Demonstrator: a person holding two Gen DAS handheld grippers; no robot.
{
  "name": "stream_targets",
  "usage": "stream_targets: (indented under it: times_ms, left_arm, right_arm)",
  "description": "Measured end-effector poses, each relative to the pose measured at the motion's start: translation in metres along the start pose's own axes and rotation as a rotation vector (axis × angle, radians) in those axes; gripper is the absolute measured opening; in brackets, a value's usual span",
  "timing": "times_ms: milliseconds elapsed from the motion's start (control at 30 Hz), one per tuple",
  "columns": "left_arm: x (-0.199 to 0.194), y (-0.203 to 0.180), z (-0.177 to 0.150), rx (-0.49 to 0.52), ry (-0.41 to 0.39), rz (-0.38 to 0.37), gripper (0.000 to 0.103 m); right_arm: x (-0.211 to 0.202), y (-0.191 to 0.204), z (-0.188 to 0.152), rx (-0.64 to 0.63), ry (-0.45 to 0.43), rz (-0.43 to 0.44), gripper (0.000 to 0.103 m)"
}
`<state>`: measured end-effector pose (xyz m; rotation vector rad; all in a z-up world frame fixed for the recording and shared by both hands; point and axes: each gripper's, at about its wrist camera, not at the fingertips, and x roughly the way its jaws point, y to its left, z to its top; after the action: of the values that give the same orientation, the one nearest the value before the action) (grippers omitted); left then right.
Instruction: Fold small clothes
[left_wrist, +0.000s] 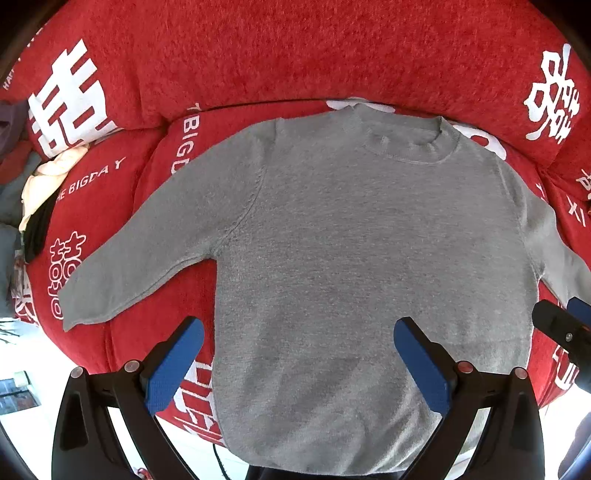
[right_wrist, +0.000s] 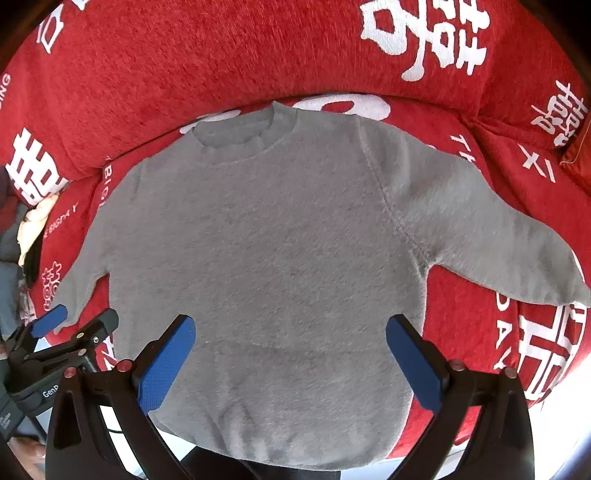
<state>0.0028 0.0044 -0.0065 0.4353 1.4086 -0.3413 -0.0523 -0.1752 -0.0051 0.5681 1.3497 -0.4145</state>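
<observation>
Your left gripper (left_wrist: 298, 334) and right gripper (right_wrist: 290, 332) hover wide open, empty, above the gray sweater (left_wrist: 362, 266) spread flat on the red cover (left_wrist: 258, 55).

A red sofa (left_wrist: 258, 55) with white printed characters; bright white floor (left_wrist: 33, 354) below.

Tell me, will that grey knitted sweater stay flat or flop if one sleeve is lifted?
The grey knitted sweater will probably flop: it lies limp, following the curve of the red sofa cover with white lettering. A lifted sleeve would likely dangle and drag the body along. Its fuzzy knit looks grippy, so it should not slip easily.
</observation>
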Motion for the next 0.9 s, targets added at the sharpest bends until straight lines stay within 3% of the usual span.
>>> stream_targets:
  times_ms: [900]
  left_arm:
    - [-0.0006, -0.0016, -0.0021, -0.009, 0.002, 0.003, 0.103]
  right_arm:
    - [0.001, -0.0072, -0.0013, -0.012, -0.008, -0.056, 0.103]
